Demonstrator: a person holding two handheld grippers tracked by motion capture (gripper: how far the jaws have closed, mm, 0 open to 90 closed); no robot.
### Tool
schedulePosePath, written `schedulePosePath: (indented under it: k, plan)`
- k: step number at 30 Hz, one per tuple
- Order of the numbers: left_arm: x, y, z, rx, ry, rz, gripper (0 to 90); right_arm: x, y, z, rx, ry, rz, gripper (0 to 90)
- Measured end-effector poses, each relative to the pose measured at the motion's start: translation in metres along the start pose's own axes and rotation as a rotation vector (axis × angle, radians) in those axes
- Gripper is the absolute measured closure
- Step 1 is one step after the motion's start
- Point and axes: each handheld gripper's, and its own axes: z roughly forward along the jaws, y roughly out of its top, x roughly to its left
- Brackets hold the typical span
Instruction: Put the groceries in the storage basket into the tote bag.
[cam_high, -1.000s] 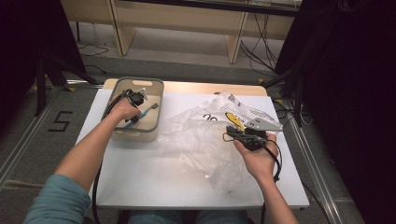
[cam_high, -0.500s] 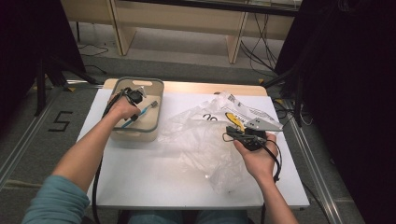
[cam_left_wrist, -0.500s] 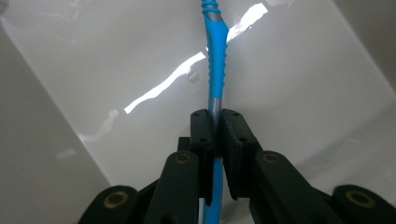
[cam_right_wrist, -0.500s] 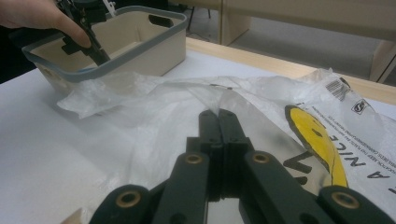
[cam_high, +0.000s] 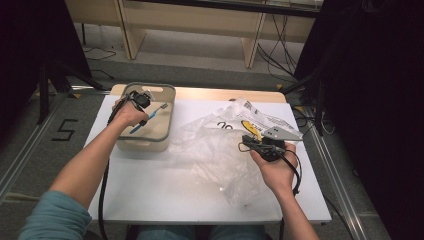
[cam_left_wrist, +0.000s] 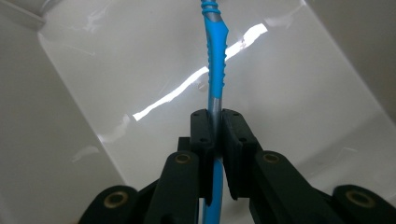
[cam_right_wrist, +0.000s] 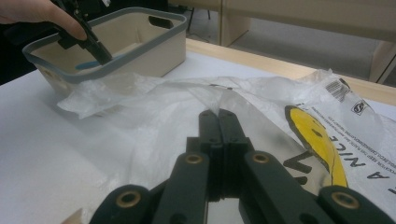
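Over the grey-rimmed bin (cam_high: 159, 134) at the upper left of the high view, the left gripper (cam_high: 142, 101) is clamped on a blue toothbrush (cam_high: 150, 114), its jaws pinched tight around the handle with no gap showing in the left gripper view, where the toothbrush (cam_left_wrist: 215, 79) runs straight up the frame from between the jaws over the bin's pale glossy floor. From above, the brush's long axis slants across the bin, bristle head toward the upper right and handle end toward the lower left, so it lies crosswise to the gripper and hangs inside the bin's walls rather than resting on them. That slant is what the coming move seems to turn on: the brush looks ready to be let down onto the bin floor, and its length must clear the rim on both ends. At the right of the high view, the right gripper (cam_high: 257, 146) sits well apart from the bin, jaws fully closed with a fold of the clear plastic bag (cam_high: 220, 150) apparently pinched between them, though I cannot tell for sure. The left hand (cam_high: 129, 112) is plainly the nearer one.
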Motion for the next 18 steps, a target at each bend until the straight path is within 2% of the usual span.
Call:
schedulePosePath:
  k: [6,11,18]
  plan:
    - [0.001,-0.002,-0.008,-0.032,0.012,-0.006,83.1,0.0,0.0,0.0,-0.004,0.0,-0.002,90.0]
    - [0.002,-0.005,-0.016,-0.063,0.001,-0.029,83.1,0.0,0.0,0.0,-0.002,0.0,-0.001,90.0]
    - [0.0,-0.007,-0.026,-0.095,-0.003,-0.025,83.1,0.0,0.0,0.0,-0.005,-0.001,-0.001,90.0]
